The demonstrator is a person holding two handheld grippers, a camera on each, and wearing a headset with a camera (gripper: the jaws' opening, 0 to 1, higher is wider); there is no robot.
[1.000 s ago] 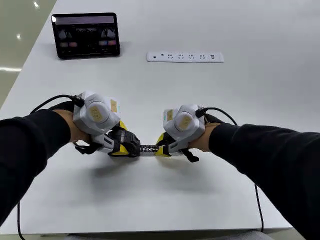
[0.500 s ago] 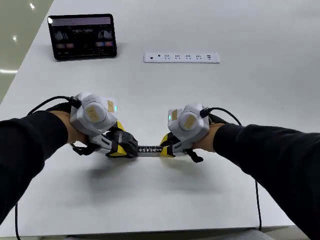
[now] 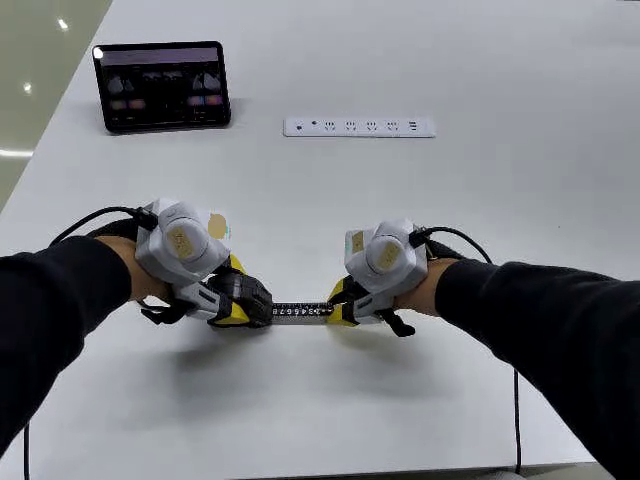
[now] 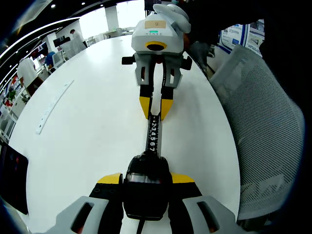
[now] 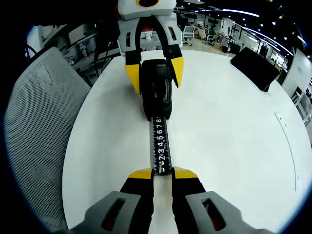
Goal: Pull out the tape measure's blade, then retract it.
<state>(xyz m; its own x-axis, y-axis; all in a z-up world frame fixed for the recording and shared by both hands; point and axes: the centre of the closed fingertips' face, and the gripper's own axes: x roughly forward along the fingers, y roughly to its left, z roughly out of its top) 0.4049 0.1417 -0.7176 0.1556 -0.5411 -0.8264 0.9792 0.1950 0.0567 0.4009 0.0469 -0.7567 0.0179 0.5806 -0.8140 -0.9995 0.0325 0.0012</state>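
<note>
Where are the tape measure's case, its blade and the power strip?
case [image 4: 146, 185]: left gripper view, black top.
blade [image 5: 161, 144]: right gripper view, numbered middle.
power strip [image 3: 360, 127]: head view, middle sockets.

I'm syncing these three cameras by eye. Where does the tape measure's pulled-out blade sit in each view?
Head view: blade lies low centre, running sideways, right of the black case.
Left gripper view: blade at centre, running up from the case.
Right gripper view: blade at centre, running up to the case.
Shared landmark: the black case at the blade's end.
</note>
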